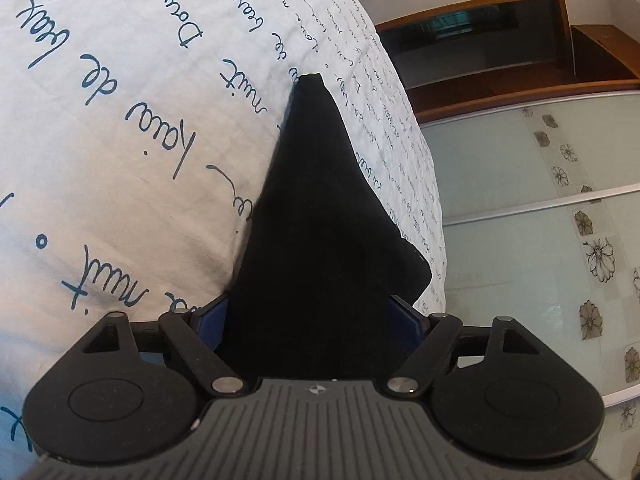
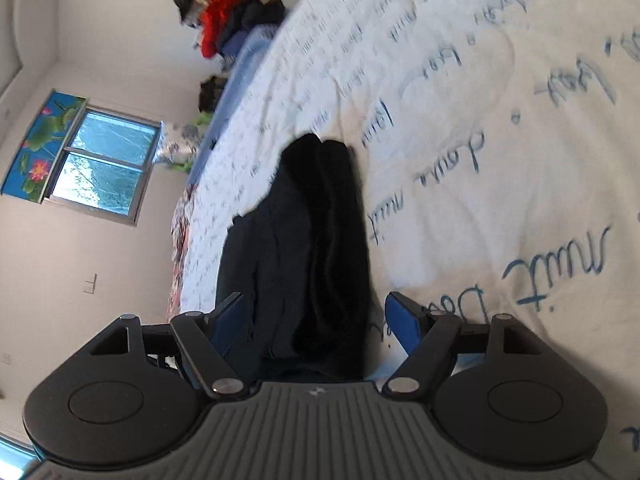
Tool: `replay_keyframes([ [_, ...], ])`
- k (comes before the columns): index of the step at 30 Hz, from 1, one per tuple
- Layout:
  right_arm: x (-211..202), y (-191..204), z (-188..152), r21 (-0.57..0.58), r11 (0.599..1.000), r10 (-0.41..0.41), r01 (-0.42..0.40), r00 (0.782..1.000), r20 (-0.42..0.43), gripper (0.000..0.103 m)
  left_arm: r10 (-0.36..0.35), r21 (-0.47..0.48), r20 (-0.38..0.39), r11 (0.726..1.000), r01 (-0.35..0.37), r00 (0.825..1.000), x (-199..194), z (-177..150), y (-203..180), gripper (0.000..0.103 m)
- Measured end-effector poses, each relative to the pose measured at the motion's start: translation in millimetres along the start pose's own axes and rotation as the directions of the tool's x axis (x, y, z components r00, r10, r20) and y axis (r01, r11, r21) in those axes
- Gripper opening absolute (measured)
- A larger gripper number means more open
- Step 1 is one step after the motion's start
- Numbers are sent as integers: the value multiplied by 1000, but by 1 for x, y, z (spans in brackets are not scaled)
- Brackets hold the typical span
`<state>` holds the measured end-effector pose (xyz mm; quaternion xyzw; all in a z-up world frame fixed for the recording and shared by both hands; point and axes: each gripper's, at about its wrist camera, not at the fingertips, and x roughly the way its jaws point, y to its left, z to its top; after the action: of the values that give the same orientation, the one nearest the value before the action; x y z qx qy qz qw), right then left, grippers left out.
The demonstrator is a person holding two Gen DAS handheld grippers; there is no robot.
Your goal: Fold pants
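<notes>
In the left wrist view, black pants (image 1: 316, 216) fill the center of the frame, rising from between the blue-padded fingers (image 1: 406, 314) of the left gripper (image 1: 312, 316) to a narrow tip just above mid-frame. The cloth fills the gap between the jaws, which stand fairly wide, and whether they actually pinch it cannot be told. Behind the pants, a white bedspread (image 1: 120, 120) printed with blue cursive script covers the left and upper part of the frame. At upper right sits a wooden-framed cabinet (image 1: 500, 44), and below it, along the right edge, run frosted sliding panels with flower motifs (image 1: 560, 220). In the right wrist view, the pants (image 2: 304, 248) lie in dark lengthwise folds on the same bedspread (image 2: 500, 140), running from the right gripper (image 2: 312, 320) up toward mid-frame. Its jaws stand apart, with the cloth lying between them; the left blue finger (image 2: 228, 316) touches the fabric while the right one shows a strip of white bedspread beside it. A heap of clothes with a red garment (image 2: 228, 20) sits at top center, and a window (image 2: 100, 164) under a lotus-print panel occupies the left of the frame.
</notes>
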<state>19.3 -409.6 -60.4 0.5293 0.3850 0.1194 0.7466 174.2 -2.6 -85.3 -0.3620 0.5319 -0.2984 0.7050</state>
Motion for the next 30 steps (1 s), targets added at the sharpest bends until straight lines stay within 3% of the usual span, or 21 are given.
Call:
replay_keyframes([
  [2,7,2,1,-6,1000,25,-26,999,-22,77,40,32,7,999,-40,999,1,-2,-8,77],
  [4,15,4,1,21,998,62,-61,997,-47,78,122,82,16,989,-123,992,1,-4,-17,52],
  [5,20,7,0,5,998,68,-68,996,-52,78,142,96,14,985,-143,990,1,-4,-18,51],
  [6,24,11,-3,-30,998,46,-48,997,-60,76,152,97,9,984,-152,988,0,-3,-19,44],
  [7,28,15,-6,-74,997,9,-14,998,-67,65,160,96,1,983,-159,987,0,-2,-18,39],
  [8,31,19,-10,-120,992,-36,28,997,-65,41,170,98,-4,981,-169,985,-2,-1,-17,38],
  [9,33,21,-13,-157,986,-75,64,995,-65,31,183,107,-4,977,-182,983,-2,-1,-19,37],
  [13,26,29,-16,-206,977,-63,49,996,-62,20,247,142,5,959,-245,969,-2,-3,-40,29],
  [18,9,46,-1,-228,974,-32,11,996,-89,19,220,126,-6,968,-218,975,-12,-8,-62,28],
  [22,3,40,2,-270,962,-89,50,987,-133,19,299,161,-31,943,-290,954,11,-26,-41,33],
  [24,14,22,-5,-245,965,-128,90,981,-143,20,222,115,-14,969,-219,975,7,-24,-27,35],
  [26,12,5,-10,-145,989,-45,28,992,-114,23,187,88,-28,979,-184,982,1,-18,-22,38],
  [28,1,5,-10,-114,993,-27,15,994,-107,28,214,105,7,971,-214,977,-14,-16,-26,45],
  [30,-21,11,-9,-125,991,-56,52,998,-27,30,269,155,102,947,-282,958,-38,-16,-42,48],
])
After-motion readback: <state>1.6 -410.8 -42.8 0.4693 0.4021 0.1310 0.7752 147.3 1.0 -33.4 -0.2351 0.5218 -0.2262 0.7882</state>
